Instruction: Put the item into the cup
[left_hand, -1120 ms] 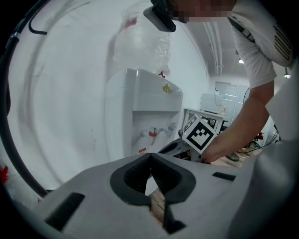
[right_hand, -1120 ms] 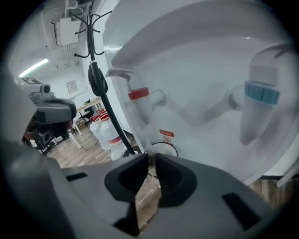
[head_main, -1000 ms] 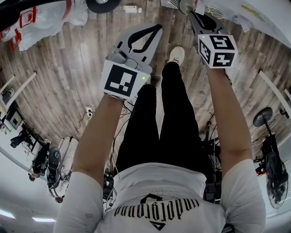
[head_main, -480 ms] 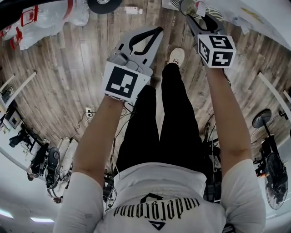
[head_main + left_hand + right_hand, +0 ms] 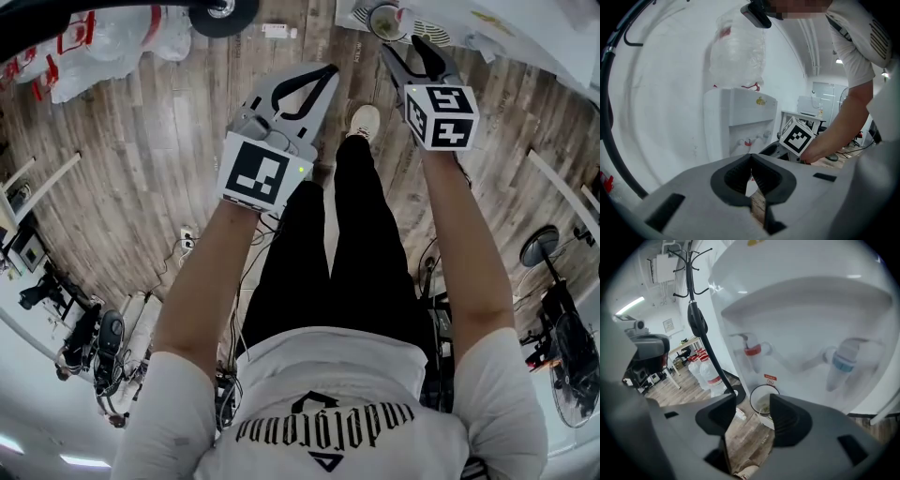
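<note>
A round white cup with a dark rim (image 5: 751, 401) stands on the floor under the water dispenser, and a pale item (image 5: 764, 405) lies inside it. In the head view the cup (image 5: 371, 19) sits at the top edge, just beyond my right gripper (image 5: 412, 52). The right gripper (image 5: 752, 412) hangs above the cup; its jaws are opening and nothing is between them. My left gripper (image 5: 328, 67) is held over the wooden floor to the left of it. Its tips (image 5: 751, 155) touch and it holds nothing.
The white water dispenser (image 5: 811, 329) fills the space ahead, with a red tap (image 5: 752, 351) and a blue tap (image 5: 841, 364). A black coat stand (image 5: 696, 319) and water bottles (image 5: 705, 371) stand to its left. Plastic bags (image 5: 112, 37) lie at the far left.
The right gripper's jaws have spread apart. A small pale thing seen at their tips before is no longer there. Both grippers have shifted slightly forward.
</note>
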`<state>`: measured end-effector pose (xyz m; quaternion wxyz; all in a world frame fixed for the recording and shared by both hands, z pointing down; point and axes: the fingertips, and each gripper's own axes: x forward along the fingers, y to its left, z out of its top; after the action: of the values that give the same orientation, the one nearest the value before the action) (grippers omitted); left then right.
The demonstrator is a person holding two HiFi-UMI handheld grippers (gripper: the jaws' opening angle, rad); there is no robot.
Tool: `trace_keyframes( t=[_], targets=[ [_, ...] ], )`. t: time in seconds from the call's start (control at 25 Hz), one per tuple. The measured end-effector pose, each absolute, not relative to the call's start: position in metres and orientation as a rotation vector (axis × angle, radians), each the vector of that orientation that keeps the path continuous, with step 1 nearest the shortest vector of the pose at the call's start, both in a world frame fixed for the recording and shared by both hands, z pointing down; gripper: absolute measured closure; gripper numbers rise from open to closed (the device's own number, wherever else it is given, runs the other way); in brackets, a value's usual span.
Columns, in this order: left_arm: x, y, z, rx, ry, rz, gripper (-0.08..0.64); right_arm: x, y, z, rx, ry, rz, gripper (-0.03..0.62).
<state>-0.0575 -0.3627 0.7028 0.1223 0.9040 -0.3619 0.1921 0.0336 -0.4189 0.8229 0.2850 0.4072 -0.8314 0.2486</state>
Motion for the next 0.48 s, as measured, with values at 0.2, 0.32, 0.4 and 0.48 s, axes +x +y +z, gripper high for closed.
trace_keyframes(
  t=[0.2,0.32,0.4,0.48],
  targets=[
    [-0.057,-0.348,0.652,2.723,-1.041,0.535,0.551,0.024,-0.392,0.764,1.078,-2.277,0.656,0.377],
    [-0.061,-0.329,0.618,2.737,-1.041,0.53,0.551,0.015,-0.37,0.716,1.081,-2.316,0.641,0.404],
    [-0.067,-0.316,0.594,2.74,-1.053,0.522,0.552,0.01,-0.355,0.683,1.086,-2.339,0.638,0.432],
    [-0.073,-0.302,0.569,2.747,-1.062,0.503,0.552,0.004,-0.337,0.65,1.083,-2.354,0.618,0.452]
  ],
)
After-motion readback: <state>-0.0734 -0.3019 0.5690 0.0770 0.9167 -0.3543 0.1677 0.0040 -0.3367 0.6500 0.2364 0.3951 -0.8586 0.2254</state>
